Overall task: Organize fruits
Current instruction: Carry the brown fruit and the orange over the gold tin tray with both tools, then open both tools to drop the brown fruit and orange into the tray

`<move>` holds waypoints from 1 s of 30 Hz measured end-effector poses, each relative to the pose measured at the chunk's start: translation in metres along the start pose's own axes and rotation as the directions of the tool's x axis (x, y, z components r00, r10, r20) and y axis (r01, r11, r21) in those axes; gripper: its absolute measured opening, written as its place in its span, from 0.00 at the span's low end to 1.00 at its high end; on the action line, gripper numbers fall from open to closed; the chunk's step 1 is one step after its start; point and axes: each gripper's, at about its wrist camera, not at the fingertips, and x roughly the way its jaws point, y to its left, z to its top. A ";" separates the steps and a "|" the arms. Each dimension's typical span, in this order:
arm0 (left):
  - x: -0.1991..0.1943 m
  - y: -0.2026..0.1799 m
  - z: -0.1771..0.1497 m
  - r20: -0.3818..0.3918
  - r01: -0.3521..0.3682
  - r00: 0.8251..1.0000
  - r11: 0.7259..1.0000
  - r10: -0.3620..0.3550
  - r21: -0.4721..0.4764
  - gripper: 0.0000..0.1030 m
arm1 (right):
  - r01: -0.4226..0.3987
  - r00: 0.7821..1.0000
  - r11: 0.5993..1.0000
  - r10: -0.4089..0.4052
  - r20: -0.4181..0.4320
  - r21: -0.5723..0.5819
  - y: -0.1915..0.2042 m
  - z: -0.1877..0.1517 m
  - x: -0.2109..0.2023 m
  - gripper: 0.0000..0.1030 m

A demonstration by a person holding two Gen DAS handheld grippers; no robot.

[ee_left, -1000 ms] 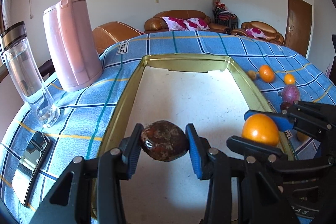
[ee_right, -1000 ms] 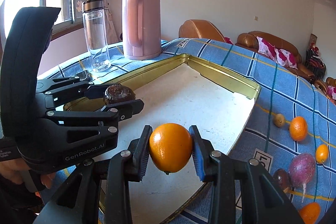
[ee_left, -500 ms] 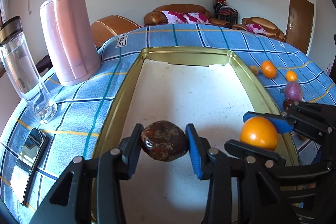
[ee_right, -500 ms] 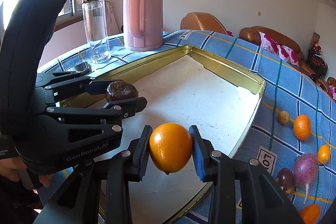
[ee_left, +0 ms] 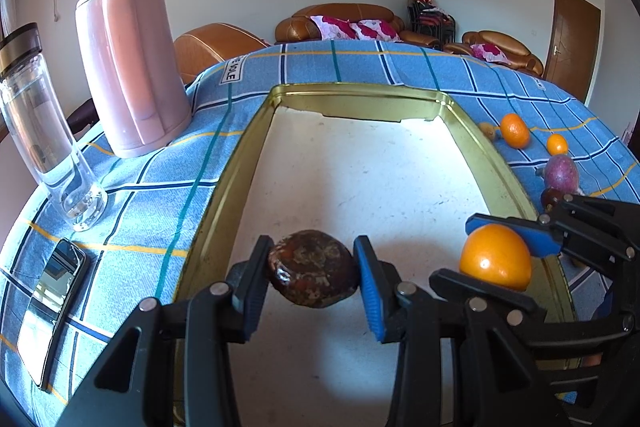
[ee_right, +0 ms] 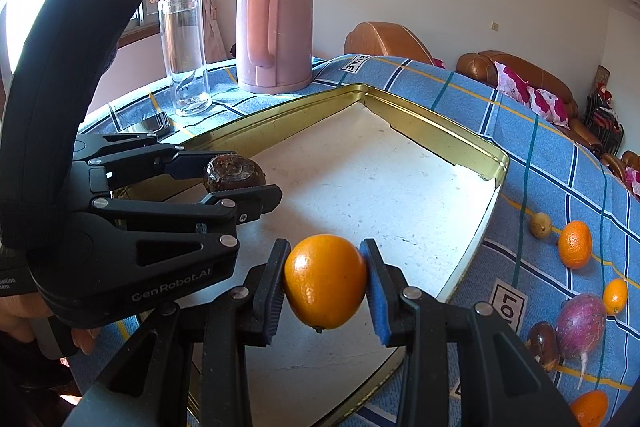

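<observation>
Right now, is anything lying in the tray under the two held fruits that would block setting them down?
Nothing visible does. The tray floor is bare beneath the brown fruit in the left hand-held gripper and the orange in the right hand-held gripper.

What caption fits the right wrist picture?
Right hand-held gripper holding a round orange fruit over the gold-rimmed metal tray.

The black plastic body of the left gripper [ee_right: 236, 183] carries the raised brand "GenRobot.AI", seen in the right wrist view. A white cloth label [ee_left: 229, 70] sewn on the blue checked tablecloth [ee_left: 140, 187] over the worktop reads roughly "SOLE", its first letters unclear. A second white label [ee_right: 507, 307] near the gold metal tray [ee_right: 440, 135] shows "LO", the rest hidden.
</observation>
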 end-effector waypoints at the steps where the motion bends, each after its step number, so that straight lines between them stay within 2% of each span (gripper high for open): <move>1: 0.000 0.000 0.000 0.000 0.000 1.000 1.000 0.000 0.000 0.42 | 0.001 1.000 1.000 -0.001 0.000 0.000 0.000 0.000 0.000 0.37; 16: -0.005 0.000 -0.001 0.030 -0.005 1.000 1.000 0.005 0.002 0.43 | -0.001 1.000 1.000 0.001 0.019 -0.003 0.002 0.000 -0.003 0.38; 20: -0.007 0.002 -0.001 0.039 -0.012 0.999 1.000 0.013 -0.008 0.50 | -0.002 1.000 1.000 0.002 0.029 0.002 0.001 0.000 -0.005 0.39; 30: -0.010 0.007 -0.001 0.049 -0.020 0.999 0.999 0.022 -0.030 0.60 | 0.001 0.999 1.000 -0.002 0.032 0.014 -0.003 -0.001 -0.005 0.45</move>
